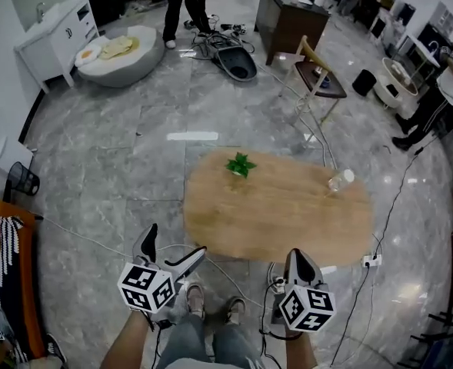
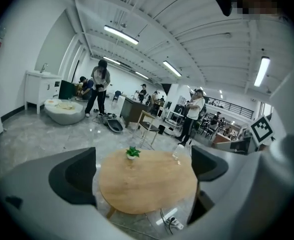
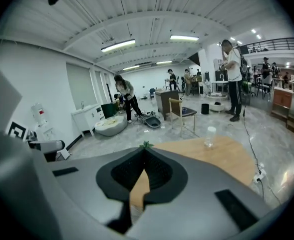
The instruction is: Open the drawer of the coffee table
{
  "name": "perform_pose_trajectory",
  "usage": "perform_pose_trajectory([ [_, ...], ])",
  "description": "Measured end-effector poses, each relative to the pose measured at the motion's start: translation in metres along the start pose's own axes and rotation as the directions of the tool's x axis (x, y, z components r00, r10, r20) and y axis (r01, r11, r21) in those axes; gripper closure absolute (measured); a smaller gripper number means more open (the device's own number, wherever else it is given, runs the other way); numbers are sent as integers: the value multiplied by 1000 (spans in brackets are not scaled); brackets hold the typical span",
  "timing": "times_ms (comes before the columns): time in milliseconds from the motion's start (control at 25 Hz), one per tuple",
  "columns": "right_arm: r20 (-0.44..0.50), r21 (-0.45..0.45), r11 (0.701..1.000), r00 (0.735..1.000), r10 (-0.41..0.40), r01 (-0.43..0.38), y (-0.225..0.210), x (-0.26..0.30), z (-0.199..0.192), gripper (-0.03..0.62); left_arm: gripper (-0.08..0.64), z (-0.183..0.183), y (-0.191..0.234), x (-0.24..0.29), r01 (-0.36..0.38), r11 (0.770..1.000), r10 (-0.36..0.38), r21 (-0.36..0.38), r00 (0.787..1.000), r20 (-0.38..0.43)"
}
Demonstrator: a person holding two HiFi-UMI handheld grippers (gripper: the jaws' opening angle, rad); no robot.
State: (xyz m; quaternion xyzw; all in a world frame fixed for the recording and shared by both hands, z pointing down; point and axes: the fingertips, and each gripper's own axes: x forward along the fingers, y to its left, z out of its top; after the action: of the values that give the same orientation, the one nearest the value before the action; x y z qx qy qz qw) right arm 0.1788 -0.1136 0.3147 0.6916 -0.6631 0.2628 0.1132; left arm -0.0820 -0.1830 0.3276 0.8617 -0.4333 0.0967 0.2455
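The left gripper (image 1: 177, 241) hangs low at the left over the grey floor (image 1: 134, 167), its jaws spread wide with nothing between them, just short of the near left edge of the coffee table (image 1: 280, 214). Open floor stretches to the left of the table and beyond it. The table's oval wooden top lies straight ahead of the person's shoes (image 1: 211, 302); no view shows its drawer. A small green plant (image 1: 241, 164) stands near the far left edge of the top. The right gripper (image 1: 295, 254) has its jaws pressed together on nothing, its tip at the table's near edge. A clear bottle (image 1: 340, 180) stands upright near the far right edge. A power strip (image 1: 372, 260) with cables lies on the floor just beside the table's right end, and a chair (image 1: 316, 79) stands well beyond.
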Motion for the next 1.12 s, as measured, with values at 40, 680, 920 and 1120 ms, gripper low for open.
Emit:
perform_pose_trajectory([
  [40, -26, -3, 1000, 1000, 2, -2, 0, 7, -16, 592, -15, -14, 6, 4, -4, 1000, 3, -18, 1000, -11],
  [680, -244, -102, 994, 970, 19, -45, -20, 117, -241, 592, -15, -275, 76, 67, -16, 993, 3, -118, 994, -111],
  [920, -261, -126, 991, 965, 13, -48, -25, 137, -262, 592, -15, -334, 74, 88, 136, 991, -133, 0, 965, -227],
  [1120, -263, -107, 994, 964, -20, -9, -29, 144, -270, 592, -15, -361, 81, 105, 237, 970, -210, 47, 924, -319],
])
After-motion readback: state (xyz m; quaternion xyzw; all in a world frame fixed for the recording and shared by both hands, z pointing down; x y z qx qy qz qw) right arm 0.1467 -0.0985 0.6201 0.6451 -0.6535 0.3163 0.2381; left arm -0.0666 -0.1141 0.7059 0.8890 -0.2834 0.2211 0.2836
